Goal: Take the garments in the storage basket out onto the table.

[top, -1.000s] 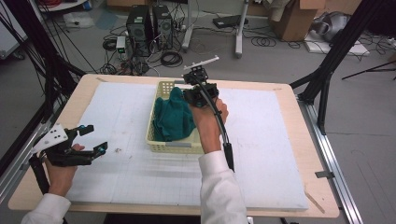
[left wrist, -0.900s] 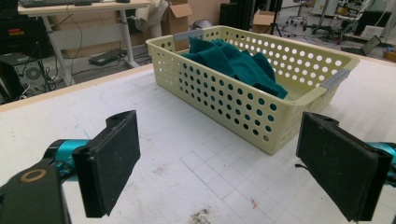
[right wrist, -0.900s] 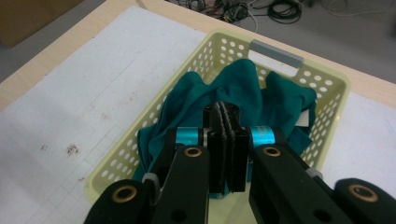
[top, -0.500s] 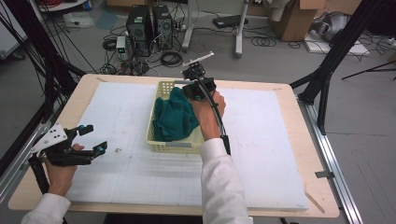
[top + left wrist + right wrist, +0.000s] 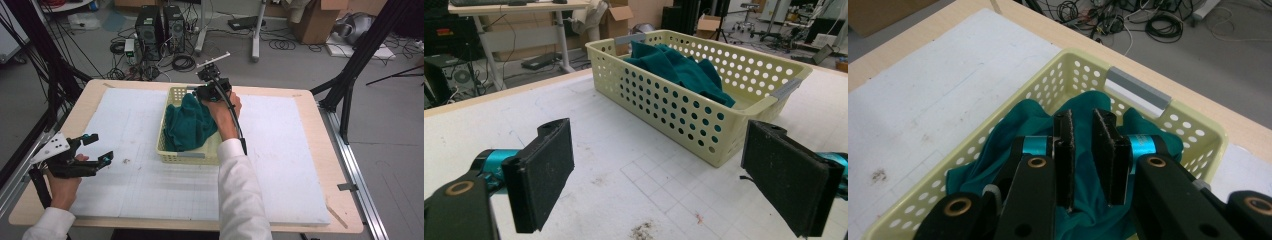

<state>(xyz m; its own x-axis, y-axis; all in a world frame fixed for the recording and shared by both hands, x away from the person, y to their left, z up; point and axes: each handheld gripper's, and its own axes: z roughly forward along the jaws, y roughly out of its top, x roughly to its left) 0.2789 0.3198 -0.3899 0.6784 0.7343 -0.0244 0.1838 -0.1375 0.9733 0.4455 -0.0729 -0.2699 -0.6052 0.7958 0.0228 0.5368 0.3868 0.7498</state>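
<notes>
A pale yellow perforated basket [image 5: 167, 150] stands mid-table and holds a crumpled teal cloth [image 5: 187, 127]. My right gripper [image 5: 201, 95] hangs over the basket's far end, its jaws nearly together and pinching a fold of the cloth. In the right gripper view the gripper [image 5: 1084, 135] sits above the teal cloth [image 5: 1023, 120], which bunches up between the pads, inside the basket [image 5: 1073, 55]. My left gripper [image 5: 100, 148] rests open near the table's front left, empty. In the left gripper view the gripper [image 5: 659, 170] faces the basket [image 5: 674, 110] and the cloth [image 5: 684, 70].
A white gridded mat [image 5: 290, 150] covers the wooden table [image 5: 340, 210]. Grey handles [image 5: 1138, 90] mark the basket's ends. Small dirt specks [image 5: 641, 230] lie on the mat near the left gripper. Computers and cables sit on the floor beyond the far edge.
The right hand has shifted slightly toward the basket's far end, and the cloth now rises toward its jaws. The left gripper has stayed put.
</notes>
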